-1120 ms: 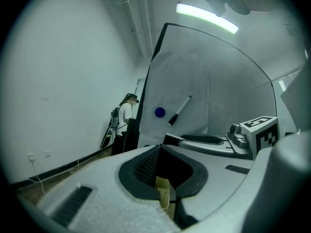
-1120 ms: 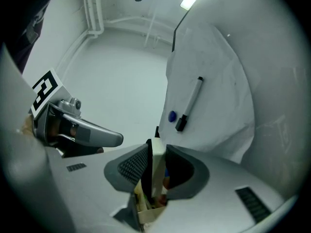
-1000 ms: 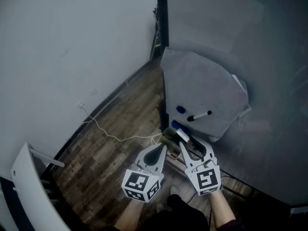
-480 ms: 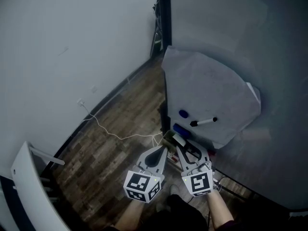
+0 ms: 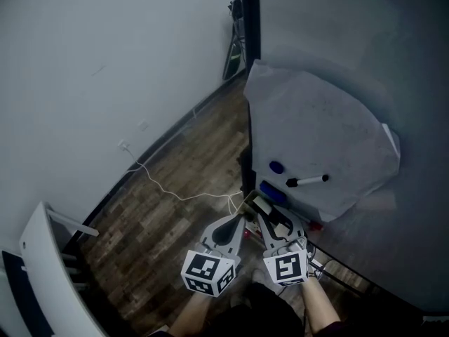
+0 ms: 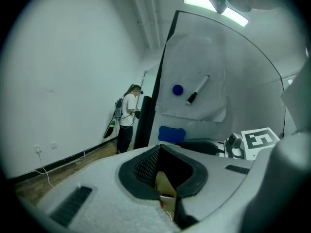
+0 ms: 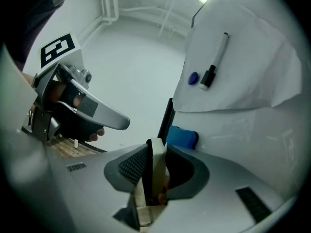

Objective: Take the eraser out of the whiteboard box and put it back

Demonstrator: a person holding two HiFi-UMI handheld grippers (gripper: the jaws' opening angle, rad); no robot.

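My right gripper (image 5: pixel 261 203) is shut on a pale flat block, the eraser (image 5: pixel 264 206), held edge-on between its pads (image 7: pixel 146 161) and poking past the tips in the right gripper view (image 7: pixel 156 161). My left gripper (image 5: pixel 239 217) hangs beside it on the left, shut and empty, tips together (image 6: pixel 159 148). Just below both tips is a tan box (image 5: pixel 246 199), partly hidden; it shows through the left jaws' gap (image 6: pixel 164 186). Ahead stands the whiteboard (image 5: pixel 316 128) with a blue magnet (image 5: pixel 276 167), a black marker (image 5: pixel 306 182) and a blue pad (image 5: pixel 272 192).
A white cable (image 5: pixel 175 194) trails over the wooden floor (image 5: pixel 161 209) from a wall socket. A white frame (image 5: pixel 42 272) leans at the lower left. A dark post (image 5: pixel 250 20) rises at the board's left edge. Far off, a person (image 6: pixel 127 116) stands by the wall.
Both grippers have sunk towards the floor and the box, the right one further, rolling a little. The eraser stays gripped. The board sits further right in the head view.
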